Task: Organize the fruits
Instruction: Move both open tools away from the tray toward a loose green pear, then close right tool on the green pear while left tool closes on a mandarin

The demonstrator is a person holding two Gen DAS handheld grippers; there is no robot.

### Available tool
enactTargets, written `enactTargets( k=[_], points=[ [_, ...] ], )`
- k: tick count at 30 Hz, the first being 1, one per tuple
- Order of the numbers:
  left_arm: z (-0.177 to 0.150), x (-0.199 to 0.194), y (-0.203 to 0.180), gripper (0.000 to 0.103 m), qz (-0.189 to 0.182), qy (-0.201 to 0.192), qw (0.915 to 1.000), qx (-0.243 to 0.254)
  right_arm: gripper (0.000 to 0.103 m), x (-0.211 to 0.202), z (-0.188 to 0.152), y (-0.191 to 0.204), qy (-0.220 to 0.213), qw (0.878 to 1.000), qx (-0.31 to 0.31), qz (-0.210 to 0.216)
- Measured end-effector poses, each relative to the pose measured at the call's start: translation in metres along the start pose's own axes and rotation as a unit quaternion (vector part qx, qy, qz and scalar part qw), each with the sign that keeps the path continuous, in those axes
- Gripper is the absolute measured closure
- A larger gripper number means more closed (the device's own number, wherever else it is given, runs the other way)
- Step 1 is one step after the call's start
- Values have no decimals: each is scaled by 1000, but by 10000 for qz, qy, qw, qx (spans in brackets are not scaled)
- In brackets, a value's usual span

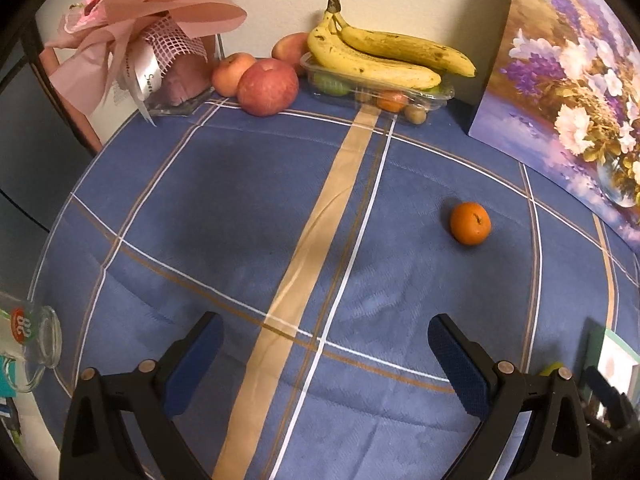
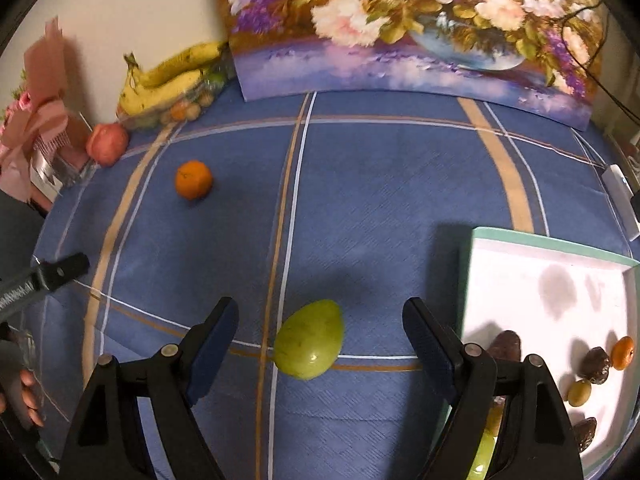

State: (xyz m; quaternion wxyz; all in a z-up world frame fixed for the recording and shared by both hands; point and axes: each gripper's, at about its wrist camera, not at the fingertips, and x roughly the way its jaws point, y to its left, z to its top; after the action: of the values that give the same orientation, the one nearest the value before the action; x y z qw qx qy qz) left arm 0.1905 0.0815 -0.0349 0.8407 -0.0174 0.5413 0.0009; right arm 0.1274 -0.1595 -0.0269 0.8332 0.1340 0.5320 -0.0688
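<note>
An orange mandarin [image 1: 470, 223] lies alone on the blue checked tablecloth, ahead and right of my left gripper [image 1: 325, 340], which is open and empty. The mandarin also shows in the right wrist view [image 2: 193, 179], far left. My right gripper [image 2: 320, 328] is open, with a green mango [image 2: 309, 339] lying on the cloth between its fingers, touching neither. A white tray with a green rim [image 2: 552, 246] sits at the right and holds several small fruits, among them a small orange one [image 2: 624, 353] and a green one [image 2: 580, 393].
At the back stand bananas [image 1: 380, 54] on a clear plastic box [image 1: 400, 94] of small fruits, apples [image 1: 267, 87], a pink bouquet [image 1: 132, 36] and a flower painting [image 2: 420, 28]. A glass mug [image 1: 34, 344] lies at the left edge. The other gripper's tip [image 2: 64, 270] shows left.
</note>
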Motion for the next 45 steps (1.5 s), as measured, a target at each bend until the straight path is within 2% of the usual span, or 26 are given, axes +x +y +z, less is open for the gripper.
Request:
enactTargets(
  k=[3, 6, 14, 21, 27, 34, 36, 38, 45],
  points=[
    [1, 4, -2, 0, -19, 34, 10000, 30, 20, 11, -1, 3, 151, 9999, -11, 16],
    [1, 6, -4, 0, -22, 65, 10000, 57, 31, 15, -3, 3, 221, 9998, 28, 24],
    [-2, 6, -15, 0, -160, 105, 9995, 235, 41, 27, -10, 8, 464, 9989, -33, -25],
    [-3, 9, -20, 0, -204, 141, 9993, 274, 58, 30, -12, 7, 521, 9986, -74, -18],
    [4, 11, -27, 0, -509, 127, 9985, 153, 58, 28, -10, 4, 473, 9989, -8, 59],
    [20, 15, -44, 2, -1065, -46, 9943, -47, 58, 11, 6, -11, 110, 9997, 185, 86],
    [24, 17, -51, 4, -1107, -115, 9938, -7, 58, 6, 12, -15, -5, 9997, 230, 95],
    [29, 20, -59, 14, -1158, -197, 9931, 48, 58, 2, 19, -20, -123, 9995, 288, 101],
    [41, 42, -79, 22, -1274, -288, 9914, 106, 58, -11, 34, -39, -420, 9980, 449, 158]
  ],
)
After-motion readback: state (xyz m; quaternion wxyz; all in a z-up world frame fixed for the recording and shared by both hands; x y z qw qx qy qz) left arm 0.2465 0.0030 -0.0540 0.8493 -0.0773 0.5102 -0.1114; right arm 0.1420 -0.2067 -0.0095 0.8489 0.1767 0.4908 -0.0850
